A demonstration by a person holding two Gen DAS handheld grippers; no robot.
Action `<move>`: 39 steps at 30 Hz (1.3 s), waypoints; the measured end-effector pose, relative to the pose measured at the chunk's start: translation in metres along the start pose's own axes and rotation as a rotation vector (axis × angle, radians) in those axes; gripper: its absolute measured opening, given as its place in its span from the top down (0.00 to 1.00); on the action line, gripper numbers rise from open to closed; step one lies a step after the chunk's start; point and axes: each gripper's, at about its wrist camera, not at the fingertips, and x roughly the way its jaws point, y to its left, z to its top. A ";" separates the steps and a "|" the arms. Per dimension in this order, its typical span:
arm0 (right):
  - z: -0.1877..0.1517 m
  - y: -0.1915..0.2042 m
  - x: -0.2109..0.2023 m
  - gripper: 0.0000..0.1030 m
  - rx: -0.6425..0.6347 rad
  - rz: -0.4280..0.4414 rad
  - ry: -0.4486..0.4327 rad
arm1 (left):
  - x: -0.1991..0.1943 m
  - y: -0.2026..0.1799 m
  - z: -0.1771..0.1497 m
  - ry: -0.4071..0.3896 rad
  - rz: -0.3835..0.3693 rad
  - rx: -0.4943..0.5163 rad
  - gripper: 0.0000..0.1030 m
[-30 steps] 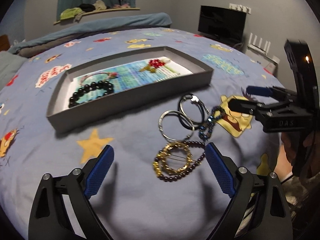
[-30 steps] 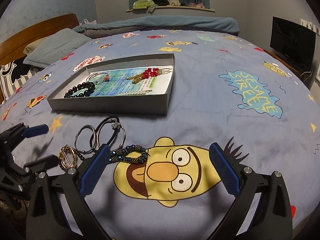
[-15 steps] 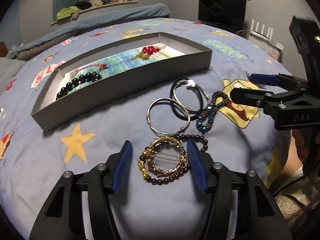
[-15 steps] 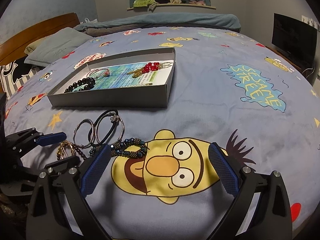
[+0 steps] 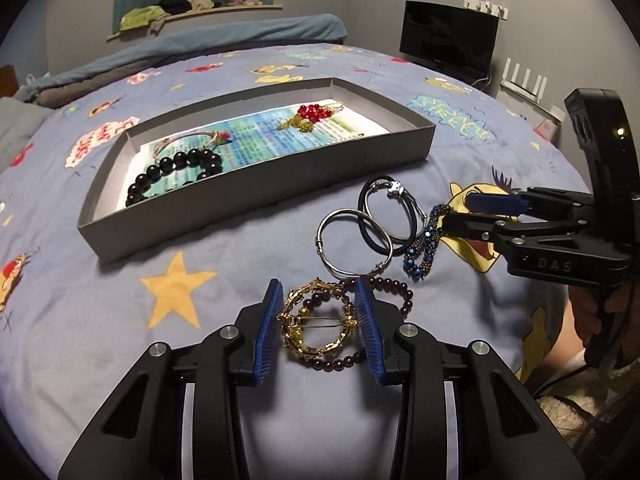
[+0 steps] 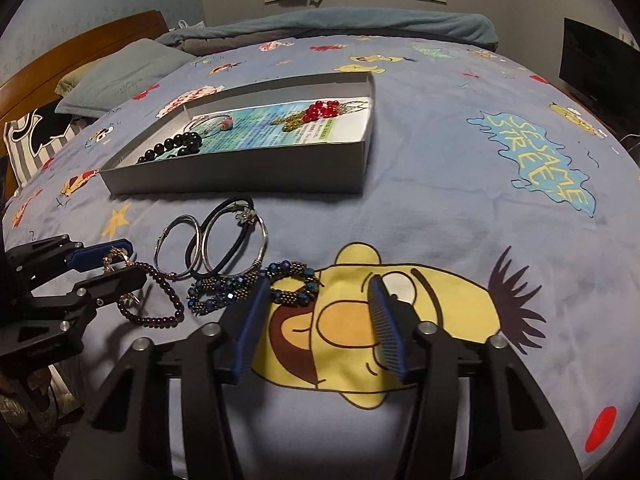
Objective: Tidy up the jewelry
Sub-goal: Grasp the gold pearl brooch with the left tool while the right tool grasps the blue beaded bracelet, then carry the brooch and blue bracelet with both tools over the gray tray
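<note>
My left tongs (image 5: 318, 322) are closed around the gold hair clip (image 5: 318, 326) on the bed (image 5: 120, 320); the purple bead bracelet (image 5: 394, 290) under it may lift too. Right tongs (image 6: 320, 322) are open, empty, beside the blue beaded bracelet (image 6: 224, 294).

Left gripper (image 5: 318, 326): black skeletal frame, silver screws, ribbed blue finger pads (image 5: 267, 330). Right gripper (image 6: 318, 320): same build; side view shows embossed "DAS" lettering, small lit LED, bare skin gripping handle.
</note>
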 end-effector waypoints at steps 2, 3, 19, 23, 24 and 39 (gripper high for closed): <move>0.001 0.002 0.002 0.64 -0.007 0.005 0.007 | 0.000 0.003 0.000 0.003 -0.015 -0.012 0.62; 0.001 0.003 0.004 0.66 -0.007 0.006 0.015 | 0.000 0.004 0.000 0.003 -0.018 -0.018 0.63; 0.001 -0.002 0.004 0.87 0.042 0.046 0.025 | 0.001 0.010 -0.002 0.022 -0.041 -0.034 0.89; 0.002 -0.004 -0.002 0.93 0.049 0.048 0.004 | -0.005 0.010 -0.001 0.004 -0.058 -0.029 0.91; 0.002 -0.004 -0.003 0.93 0.046 0.047 0.000 | -0.006 0.009 0.000 -0.002 -0.061 -0.026 0.91; 0.028 0.004 -0.041 0.93 -0.018 0.016 -0.117 | -0.038 0.028 0.023 -0.071 -0.049 -0.062 0.91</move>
